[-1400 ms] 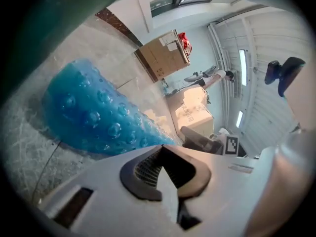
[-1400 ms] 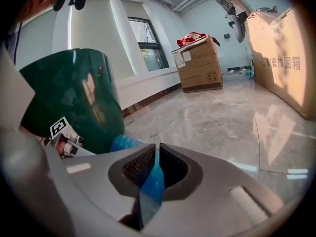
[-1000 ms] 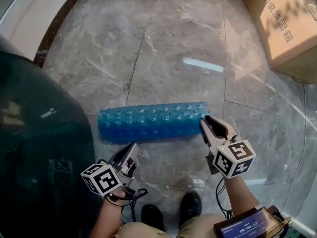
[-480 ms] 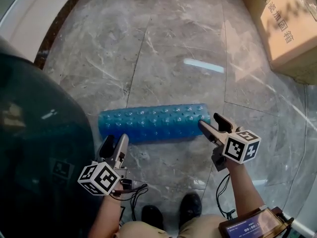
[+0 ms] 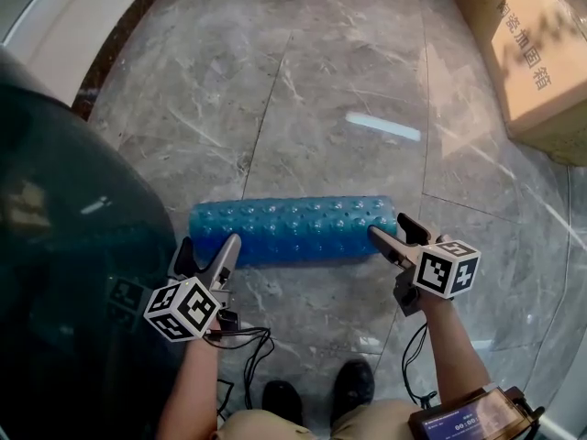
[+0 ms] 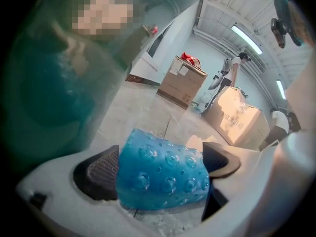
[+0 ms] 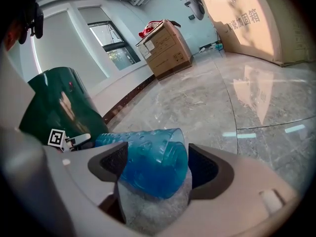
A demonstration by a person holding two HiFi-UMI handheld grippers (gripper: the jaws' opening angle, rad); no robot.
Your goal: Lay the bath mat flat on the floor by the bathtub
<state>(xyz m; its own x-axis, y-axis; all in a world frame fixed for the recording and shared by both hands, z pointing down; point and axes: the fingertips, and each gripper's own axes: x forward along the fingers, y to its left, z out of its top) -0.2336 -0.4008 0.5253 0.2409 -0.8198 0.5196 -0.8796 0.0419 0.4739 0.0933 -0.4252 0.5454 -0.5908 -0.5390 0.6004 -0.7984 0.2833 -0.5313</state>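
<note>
The left gripper (image 5: pixel 207 246) and the right gripper (image 5: pixel 389 226) have pale grey bodies with dark ribbed pads (image 6: pixel 101 171). Each one carries a white cube (image 5: pixel 183 308) with black square markers. Thin black cables (image 5: pixel 240 342) run from the left one. The person wears tan trousers (image 5: pixel 252 423) and black shoes (image 5: pixel 352 385). A brown-framed device (image 5: pixel 463 420) with a dark screen is by the right arm.

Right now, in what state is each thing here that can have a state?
Blue bubbled rubber bath mat: rolled up, lying on the grey marble floor.
Left gripper: open, fingers have just been opening, mat's left end between them.
Right gripper: open, fingers have just been opening, mat's right end between them.
</note>
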